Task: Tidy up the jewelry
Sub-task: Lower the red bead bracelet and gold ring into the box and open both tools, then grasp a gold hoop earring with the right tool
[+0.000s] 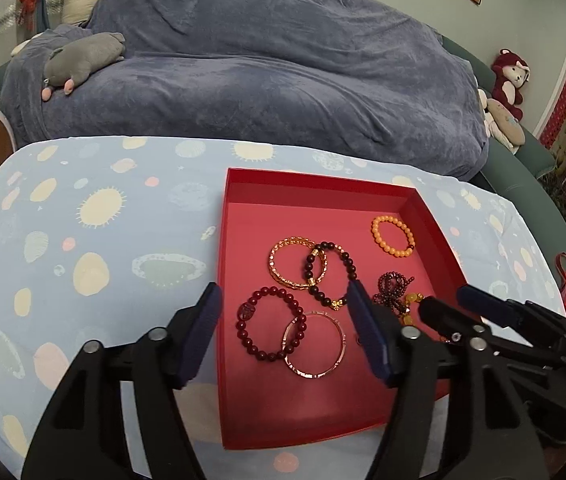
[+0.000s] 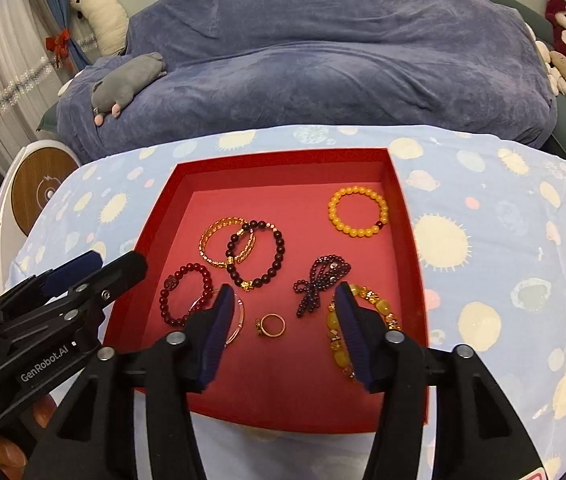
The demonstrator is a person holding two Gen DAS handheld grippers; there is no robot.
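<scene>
Red tray (image 2: 401, 216) on patterned cloth (image 2: 483, 240): 6 bracelets, 1 gold ring (image 2: 271, 325), 1 dark bead cluster (image 2: 321, 282). Right gripper (image 2: 283, 300) spread wide above near edge; left gripper (image 2: 107, 266) beside tray.

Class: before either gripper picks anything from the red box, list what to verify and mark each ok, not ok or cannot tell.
1. Right gripper open, empty: ok.
2. Left gripper open, empty: ok.
3. Ring lies free between the right fingers: ok.
4. Gold bangle and dark bead bracelet apart: not ok, they overlap.
5. Orange bracelet lies alone: ok.
6. Where pieces should go: cannot tell.
</scene>
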